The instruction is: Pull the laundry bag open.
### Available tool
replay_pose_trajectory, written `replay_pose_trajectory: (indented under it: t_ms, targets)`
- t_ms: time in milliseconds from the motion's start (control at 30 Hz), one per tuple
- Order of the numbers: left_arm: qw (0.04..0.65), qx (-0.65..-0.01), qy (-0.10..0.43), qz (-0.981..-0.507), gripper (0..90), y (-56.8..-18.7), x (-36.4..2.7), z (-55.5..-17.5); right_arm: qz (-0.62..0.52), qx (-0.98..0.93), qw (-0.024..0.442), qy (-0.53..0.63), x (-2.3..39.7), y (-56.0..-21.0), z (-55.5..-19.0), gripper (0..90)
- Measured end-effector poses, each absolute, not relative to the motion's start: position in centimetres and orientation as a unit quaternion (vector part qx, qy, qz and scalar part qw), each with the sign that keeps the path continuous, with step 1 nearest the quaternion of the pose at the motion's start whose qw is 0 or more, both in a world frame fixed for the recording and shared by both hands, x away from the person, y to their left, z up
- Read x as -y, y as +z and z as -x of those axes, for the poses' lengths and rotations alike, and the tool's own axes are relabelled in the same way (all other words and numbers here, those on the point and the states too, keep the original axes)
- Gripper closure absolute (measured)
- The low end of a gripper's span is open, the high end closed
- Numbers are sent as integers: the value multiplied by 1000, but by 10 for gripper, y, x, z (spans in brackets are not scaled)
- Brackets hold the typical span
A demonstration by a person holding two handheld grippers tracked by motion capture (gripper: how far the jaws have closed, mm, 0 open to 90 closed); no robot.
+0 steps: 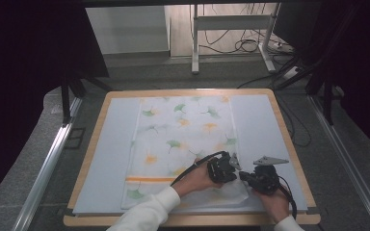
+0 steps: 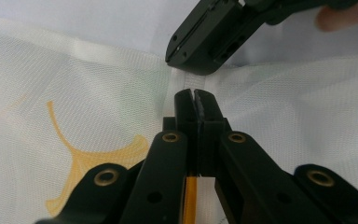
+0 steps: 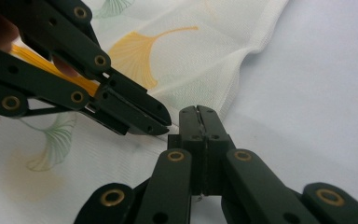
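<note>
A white cloth [image 1: 178,139] printed with green and orange ginkgo leaves lies flat on a pale blue mat [image 1: 108,154]. Both grippers meet at its right edge, near the front. My left gripper [image 1: 235,166] reaches in from the cloth side. In the left gripper view its jaws [image 2: 196,95] are shut, pinching a raised ridge of cloth [image 2: 98,84]. My right gripper [image 1: 244,175] comes from the mat side. Its jaws [image 3: 198,112] are shut on the hem of the cloth [image 3: 177,56]. The two tips nearly touch: the left gripper [image 3: 163,123] sits just left of the right one, and the right gripper [image 2: 186,58] lies just beyond the left jaws.
The mat rests on a wooden table [image 1: 84,168] with bare mat on both sides of the cloth. An orange stripe [image 1: 149,179] crosses the cloth near its front end. Beyond the table stand a metal desk frame [image 1: 231,24] and floor cables [image 1: 245,45].
</note>
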State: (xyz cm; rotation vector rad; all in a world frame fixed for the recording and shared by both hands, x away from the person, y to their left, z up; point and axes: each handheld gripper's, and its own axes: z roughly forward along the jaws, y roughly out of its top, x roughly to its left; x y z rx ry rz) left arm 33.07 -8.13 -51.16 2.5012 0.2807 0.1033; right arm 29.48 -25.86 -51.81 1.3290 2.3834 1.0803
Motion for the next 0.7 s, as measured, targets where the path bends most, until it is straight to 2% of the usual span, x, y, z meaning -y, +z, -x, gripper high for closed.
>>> replay_pose_trajectory:
  t_ms: [700]
  targets:
    - [298,-119,40,-946,900,-509,72,-329,-436,-820,108,356,255,-521,-294,900]
